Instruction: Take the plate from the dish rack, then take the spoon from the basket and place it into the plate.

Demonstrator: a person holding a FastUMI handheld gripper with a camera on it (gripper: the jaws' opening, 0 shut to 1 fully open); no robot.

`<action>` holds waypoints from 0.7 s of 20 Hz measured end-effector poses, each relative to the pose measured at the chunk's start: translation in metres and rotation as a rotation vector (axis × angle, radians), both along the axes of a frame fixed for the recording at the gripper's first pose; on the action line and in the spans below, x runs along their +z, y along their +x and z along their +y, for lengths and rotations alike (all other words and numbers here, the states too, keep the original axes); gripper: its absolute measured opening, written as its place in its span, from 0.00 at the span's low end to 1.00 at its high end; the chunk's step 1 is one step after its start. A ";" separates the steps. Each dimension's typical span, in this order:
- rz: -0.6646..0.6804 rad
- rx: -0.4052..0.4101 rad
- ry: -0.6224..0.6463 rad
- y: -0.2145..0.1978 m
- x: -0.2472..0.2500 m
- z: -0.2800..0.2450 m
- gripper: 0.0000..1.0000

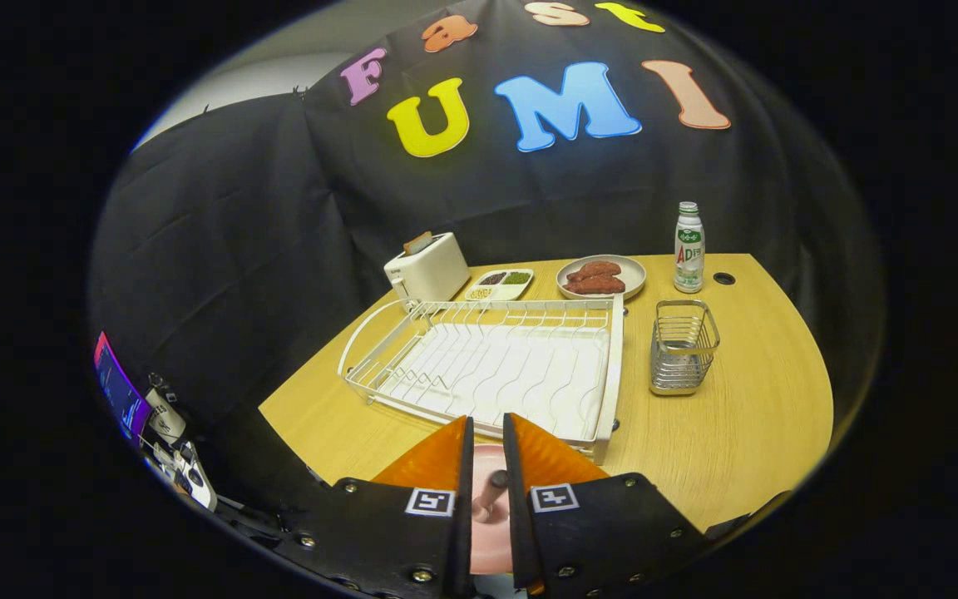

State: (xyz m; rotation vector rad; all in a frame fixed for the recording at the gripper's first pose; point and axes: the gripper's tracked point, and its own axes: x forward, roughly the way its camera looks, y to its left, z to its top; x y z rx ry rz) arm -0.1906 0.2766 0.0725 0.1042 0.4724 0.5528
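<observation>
My gripper hangs over the near edge of the table, its fingers drawn close with a narrow slit between them. In that slit sits the dark handle of the spoon, held between both fingers. Right below it lies the pink plate, mostly hidden under the fingers. Just ahead of the fingertips stands the white wire dish rack with nothing in it. Beyond and to the right of the fingers is the metal wire basket, also with nothing inside.
A white toaster, a small divided tray, a plate of brown food and a bottle line the far side of the wooden table. Black cloth walls stand behind and to the left.
</observation>
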 end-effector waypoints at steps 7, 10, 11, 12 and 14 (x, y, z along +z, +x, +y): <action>-0.055 -0.025 0.001 0.009 0.025 -0.012 0.19; -0.101 -0.029 -0.012 0.009 0.038 -0.016 0.19; -0.119 -0.034 -0.015 0.010 0.044 -0.017 0.19; -0.142 -0.041 -0.015 0.011 0.052 -0.019 0.19; -0.195 -0.065 -0.010 0.012 0.076 -0.026 0.19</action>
